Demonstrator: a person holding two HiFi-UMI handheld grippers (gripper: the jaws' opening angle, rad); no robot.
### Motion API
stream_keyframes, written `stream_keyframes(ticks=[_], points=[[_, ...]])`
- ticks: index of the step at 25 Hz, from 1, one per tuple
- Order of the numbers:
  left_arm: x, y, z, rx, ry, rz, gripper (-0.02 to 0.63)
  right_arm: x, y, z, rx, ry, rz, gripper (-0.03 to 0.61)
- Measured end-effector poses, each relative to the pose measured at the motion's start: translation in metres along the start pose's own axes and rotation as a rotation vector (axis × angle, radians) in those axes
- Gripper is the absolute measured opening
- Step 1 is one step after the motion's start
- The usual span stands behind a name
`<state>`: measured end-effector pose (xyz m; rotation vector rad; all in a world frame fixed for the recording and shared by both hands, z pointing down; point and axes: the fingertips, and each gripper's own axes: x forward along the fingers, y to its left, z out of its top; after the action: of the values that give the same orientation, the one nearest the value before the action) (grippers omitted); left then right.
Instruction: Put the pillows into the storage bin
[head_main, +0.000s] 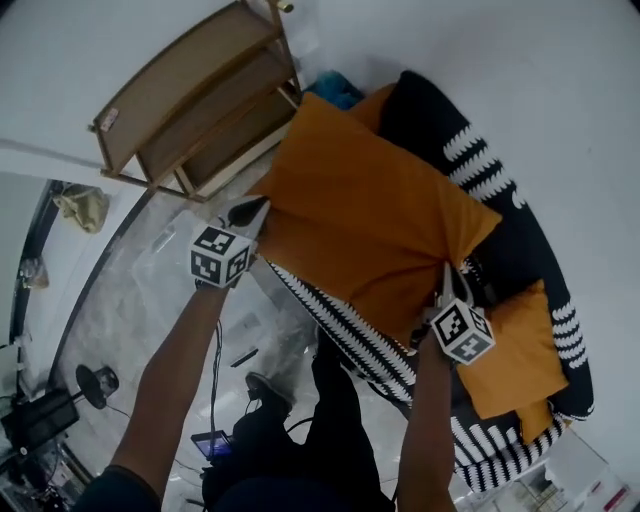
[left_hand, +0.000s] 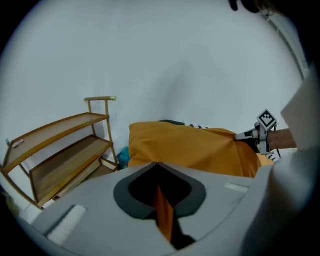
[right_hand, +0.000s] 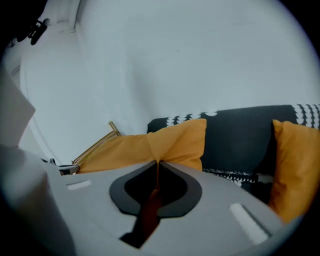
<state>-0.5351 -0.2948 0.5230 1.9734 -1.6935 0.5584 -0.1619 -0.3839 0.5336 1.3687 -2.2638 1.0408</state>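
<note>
A large orange pillow (head_main: 370, 215) hangs stretched between my two grippers, above a black seat with white stripes (head_main: 500, 170). My left gripper (head_main: 260, 210) is shut on the pillow's left corner, and orange fabric shows pinched between its jaws (left_hand: 158, 165). At the pillow's right corner my right gripper (head_main: 446, 275) is shut on the cloth, which again shows between its jaws (right_hand: 158, 163). The pillow (left_hand: 190, 147) fills the middle of the left gripper view, with the right gripper (left_hand: 246, 135) at its far end. A second orange pillow (head_main: 515, 350) lies on the seat at the right.
A wooden shelf rack (head_main: 195, 100) leans at the upper left against a white wall. Something teal (head_main: 335, 90) lies between the rack and the seat. Floor clutter, including a stand (head_main: 95, 380) and cables, sits at the lower left. The person's legs (head_main: 300, 440) are below.
</note>
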Motion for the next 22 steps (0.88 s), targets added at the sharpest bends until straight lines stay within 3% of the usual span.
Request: stream_keyframes(ticks=[6, 12, 22], points=[[-0.11, 0.064, -0.022, -0.105, -0.087, 0.131, 0.002, 0.014, 0.117, 0.012, -0.139, -0.001, 0.125, 0.014], [-0.212, 0.119, -0.073, -0.224, -0.122, 0.26, 0.003, 0.03, 0.238, -0.003, -0.273, 0.042, 0.252, 0.014], [-0.365, 0.163, -0.182, -0.457, -0.18, 0.463, 0.003, 0.047, 0.428, -0.066, -0.562, 0.16, 0.461, 0.014]])
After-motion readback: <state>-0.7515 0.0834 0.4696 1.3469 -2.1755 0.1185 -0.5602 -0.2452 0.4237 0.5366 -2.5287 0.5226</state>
